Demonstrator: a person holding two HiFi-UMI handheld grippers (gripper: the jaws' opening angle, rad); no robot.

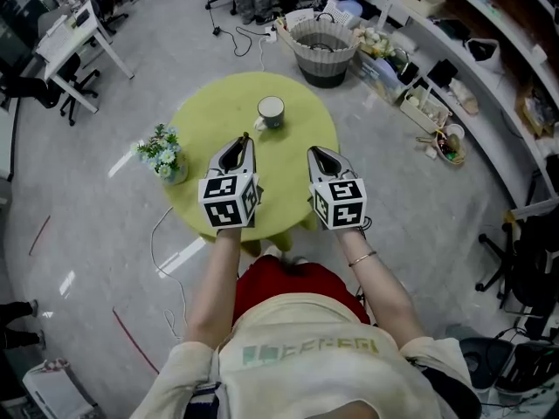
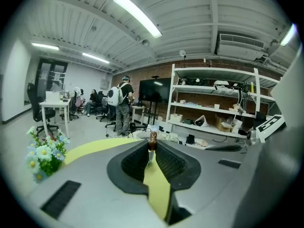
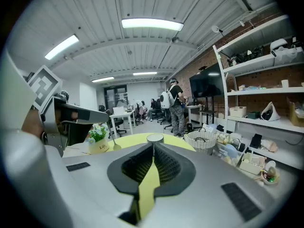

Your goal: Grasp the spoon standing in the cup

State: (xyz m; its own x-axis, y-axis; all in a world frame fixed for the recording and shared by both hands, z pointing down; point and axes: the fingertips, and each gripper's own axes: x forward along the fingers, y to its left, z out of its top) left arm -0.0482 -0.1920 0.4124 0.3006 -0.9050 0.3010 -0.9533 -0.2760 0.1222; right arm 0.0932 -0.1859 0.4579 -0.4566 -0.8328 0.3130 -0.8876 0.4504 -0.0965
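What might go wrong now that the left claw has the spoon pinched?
The left claw grips the spoon only at its tips, so it may slip or swing. The flower pot stands near the table edge beside that claw; a sideways sweep might knock it off.

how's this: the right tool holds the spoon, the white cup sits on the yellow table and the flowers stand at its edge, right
Wrong tool: the left tool holds the spoon, its handle pinched between the jaw tips in the left gripper view; the right tool is empty. The white cup does sit on the yellow table, flowers at its edge.
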